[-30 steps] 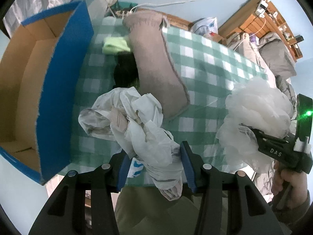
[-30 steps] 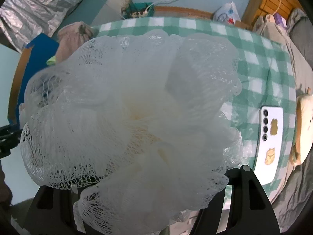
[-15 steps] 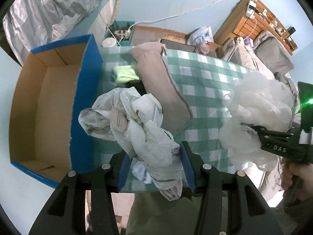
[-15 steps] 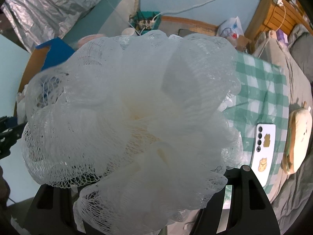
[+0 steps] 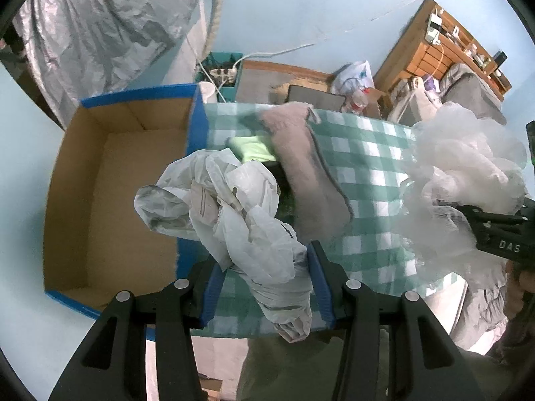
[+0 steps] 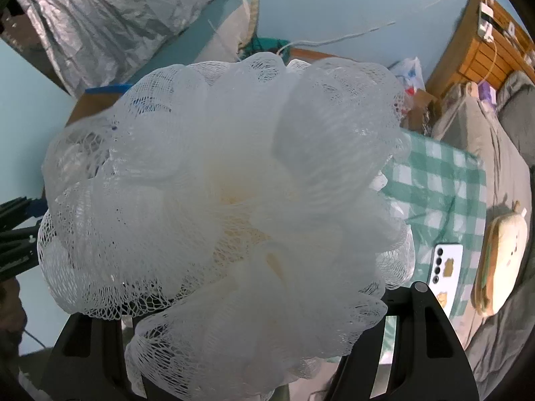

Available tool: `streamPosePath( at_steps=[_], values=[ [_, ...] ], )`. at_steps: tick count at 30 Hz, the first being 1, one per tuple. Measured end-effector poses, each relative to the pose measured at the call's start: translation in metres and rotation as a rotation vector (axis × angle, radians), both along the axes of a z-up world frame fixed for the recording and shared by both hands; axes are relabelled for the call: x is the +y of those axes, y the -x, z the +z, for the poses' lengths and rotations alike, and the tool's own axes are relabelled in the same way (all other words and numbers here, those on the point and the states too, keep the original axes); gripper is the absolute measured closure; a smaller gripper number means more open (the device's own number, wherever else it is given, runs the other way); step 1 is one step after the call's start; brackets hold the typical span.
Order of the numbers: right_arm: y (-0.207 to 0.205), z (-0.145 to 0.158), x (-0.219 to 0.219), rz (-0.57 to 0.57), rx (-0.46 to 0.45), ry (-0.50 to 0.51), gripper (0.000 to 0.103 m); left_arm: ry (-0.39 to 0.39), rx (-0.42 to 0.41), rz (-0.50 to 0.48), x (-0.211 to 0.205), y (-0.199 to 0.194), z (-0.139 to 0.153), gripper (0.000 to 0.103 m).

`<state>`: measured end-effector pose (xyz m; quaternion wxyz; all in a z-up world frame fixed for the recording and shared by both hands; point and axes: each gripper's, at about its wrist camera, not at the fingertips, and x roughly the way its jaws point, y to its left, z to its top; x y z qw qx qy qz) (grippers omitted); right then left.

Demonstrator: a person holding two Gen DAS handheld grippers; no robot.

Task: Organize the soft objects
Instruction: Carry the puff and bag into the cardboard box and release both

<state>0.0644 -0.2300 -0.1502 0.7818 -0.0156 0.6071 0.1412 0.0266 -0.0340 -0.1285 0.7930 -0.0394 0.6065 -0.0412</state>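
White, netted mesh sponge (image 6: 227,200); crumpled white-grey plastic bag (image 5: 230,214). Blue outside, plain brown inside on the cardboard box (image 5: 110,200). Green-and-white check over the counter (image 5: 367,173). Dusty pink-grey pillow (image 5: 307,167), pale lime cloth (image 5: 254,147). Black tongs (image 5: 267,287) with blue pads (image 5: 321,287).

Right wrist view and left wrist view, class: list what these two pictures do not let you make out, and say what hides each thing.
- Right wrist view: the white mesh bath pouf hides the right hand-held gripper fingertips and most of the blue cardboard box.
- Left wrist view: the crumpled plastic bag covers a dark item beside the pink plush cushion.
- Left wrist view: the light green cloth is blurred.
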Motion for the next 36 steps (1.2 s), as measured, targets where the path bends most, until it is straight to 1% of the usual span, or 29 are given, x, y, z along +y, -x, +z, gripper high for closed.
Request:
streamPosePath(
  at_steps=[10,18,30,36],
  values=[
    [-0.012,0.014,0.034,0.070,-0.027,-0.008,0.037,-0.003,-0.035,0.055,0.034,-0.001,0.009,0.054],
    [-0.027,0.020,0.074,0.135,-0.042,-0.023,0.037,-0.001,-0.052,0.094,0.061,0.000,0.012,0.054],
    [-0.053,0.020,0.153,0.274,-0.052,-0.037,0.037,-0.008,-0.056,0.188,0.115,0.004,0.010,0.054],
    [-0.067,0.019,0.193,0.338,-0.060,-0.034,0.037,-0.030,-0.061,0.224,0.142,0.002,0.012,0.054]
  ],
)
